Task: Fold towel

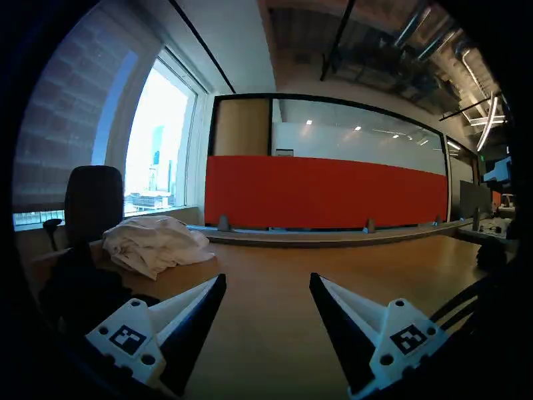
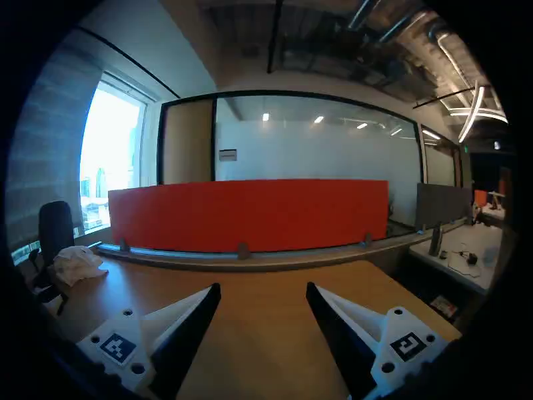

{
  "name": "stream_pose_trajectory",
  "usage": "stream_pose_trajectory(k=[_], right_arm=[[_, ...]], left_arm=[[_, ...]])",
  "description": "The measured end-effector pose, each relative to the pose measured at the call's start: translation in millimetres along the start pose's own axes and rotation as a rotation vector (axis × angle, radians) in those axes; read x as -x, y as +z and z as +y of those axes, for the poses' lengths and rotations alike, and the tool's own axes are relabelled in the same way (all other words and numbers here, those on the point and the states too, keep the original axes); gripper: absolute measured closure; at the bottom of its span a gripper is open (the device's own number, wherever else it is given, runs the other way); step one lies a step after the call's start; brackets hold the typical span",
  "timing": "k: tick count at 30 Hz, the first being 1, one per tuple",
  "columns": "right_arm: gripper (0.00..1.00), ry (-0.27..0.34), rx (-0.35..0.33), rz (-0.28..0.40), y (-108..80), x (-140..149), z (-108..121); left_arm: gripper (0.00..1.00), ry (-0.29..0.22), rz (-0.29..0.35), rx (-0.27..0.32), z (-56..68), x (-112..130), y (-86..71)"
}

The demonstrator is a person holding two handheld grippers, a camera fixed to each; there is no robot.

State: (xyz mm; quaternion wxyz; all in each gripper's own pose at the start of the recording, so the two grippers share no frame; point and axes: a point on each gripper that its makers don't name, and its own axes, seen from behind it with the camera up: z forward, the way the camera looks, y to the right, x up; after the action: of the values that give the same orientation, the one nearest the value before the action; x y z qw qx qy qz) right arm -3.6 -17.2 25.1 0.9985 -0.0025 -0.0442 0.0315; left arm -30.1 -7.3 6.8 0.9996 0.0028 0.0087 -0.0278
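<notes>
In the left gripper view, the left gripper (image 1: pixel 267 277) hangs just above a wooden table (image 1: pixel 280 333) with its two white fingers spread wide and nothing between them. Each finger carries a square black-and-white marker (image 1: pixel 128 339); the pattern is a code, not letters. The towel (image 1: pixel 154 243) lies crumpled in a white heap on the table, ahead and to the left of the fingers and well apart from them. A black chair (image 1: pixel 93 200) stands just behind the heap, in front of a bright window (image 1: pixel 156 160). A red screen (image 1: pixel 326 193) runs along the far edge of the table.

In the right gripper view, the right gripper (image 2: pixel 263 287) is likewise released, its fingers parted over bare wood and grasping nothing, with the same kind of square marker on each. Here the towel (image 2: pixel 76 263) appears small and far off at the table's left end, beside the chair (image 2: pixel 54 230). A small sign (image 2: pixel 228 155) hangs on the glass wall behind the red screen; its writing is too small to read. Another desk (image 2: pixel 466 257) stands to the right.
</notes>
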Motion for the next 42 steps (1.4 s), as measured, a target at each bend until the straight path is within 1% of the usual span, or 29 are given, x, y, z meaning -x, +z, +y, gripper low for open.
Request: stream_pose_trajectory(k=[6,9,14,18,24,27,33,42], right_arm=[[0.0,0.0,0.009,-0.002,-1.0,1.1,5.8],[0.0,0.01,0.01,0.005,-0.6,-1.4,6.6],[0.0,0.011,0.006,0.027,0.5,-8.5,7.8],[0.0,-0.007,0.008,0.041,2.8,-10.0,11.5],[0.01,-0.051,0.005,0.045,5.5,-3.7,18.0],[0.0,-0.062,0.002,0.055,5.6,-2.4,20.1],[0.0,-0.055,-0.018,0.06,6.3,9.5,20.4],[0.0,-0.01,-0.034,0.067,7.1,37.3,17.3]], left_arm=[[0.07,0.019,0.0,-0.001,2.7,1.3,0.2],[0.07,0.034,0.0,-0.002,4.3,2.2,0.4],[0.07,0.041,0.0,-0.004,4.2,2.4,1.0],[0.07,0.041,0.0,-0.004,4.7,2.9,1.0],[0.07,0.043,0.001,-0.004,4.7,4.1,1.1],[0.07,0.043,0.001,-0.004,5.4,3.5,1.1],[0.07,0.043,0.0,-0.004,5.3,3.5,0.8],[0.07,0.042,0.0,-0.004,5.0,3.2,0.5]])
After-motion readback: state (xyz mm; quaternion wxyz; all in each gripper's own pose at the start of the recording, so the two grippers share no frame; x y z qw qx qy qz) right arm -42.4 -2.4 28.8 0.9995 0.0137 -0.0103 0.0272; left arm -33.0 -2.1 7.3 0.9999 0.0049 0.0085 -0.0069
